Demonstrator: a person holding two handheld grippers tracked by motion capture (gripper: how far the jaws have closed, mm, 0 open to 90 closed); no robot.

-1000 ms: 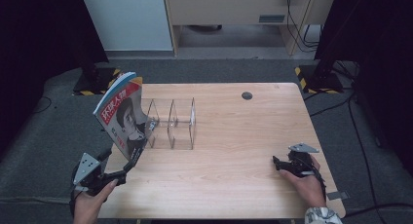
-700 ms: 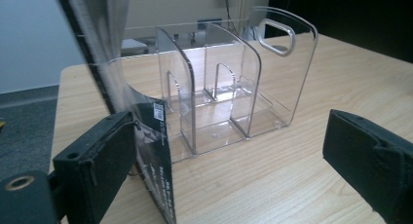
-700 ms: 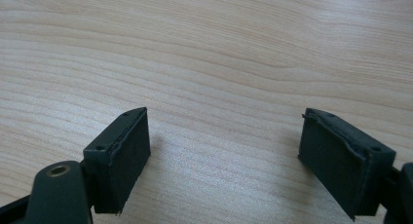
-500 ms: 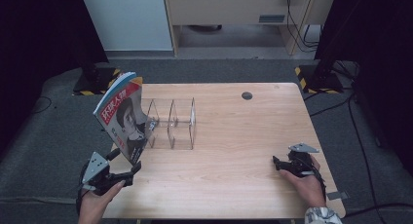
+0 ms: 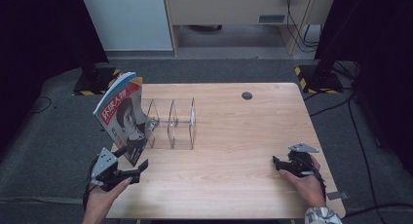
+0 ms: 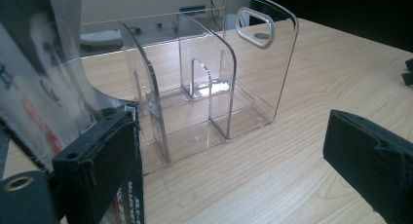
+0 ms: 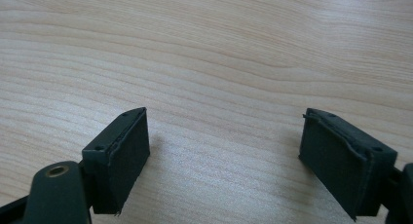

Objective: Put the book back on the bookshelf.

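Table (image 5: 234, 136): light wood top, seen from the high view, bearing everything below; a small dark round disc (image 5: 247, 95) is set in its far part.

Magazine (image 5: 122, 118): the thing in hand; it stands tilted at the table's left edge, leaning against the left end of the rack, cover with red lettering and a portrait facing the person. In the left gripper view (image 6: 41, 95) its cover is blurred at the left, and its lower corner sits right against the left-hand jaw.

Rack (image 5: 171, 124): clear plastic organiser with upright dividers, standing on the table just right of the magazine. In the left gripper view (image 6: 209, 87) the dividers form open slots, and the end wall has an oval handle hole.

Left gripper (image 5: 138, 161): held in the person's left hand at the near left corner of the table, just below the magazine's bottom corner. Its jaws stand wide apart, released; one jaw is beside the magazine's corner, the other well off over bare wood, so nothing is pinched.

Right gripper (image 5: 276, 163): held in the right hand at the near right of the table, well apart from rack and magazine. In the right gripper view (image 7: 221, 160) its jaws stand released and spread, with bare wood between them.
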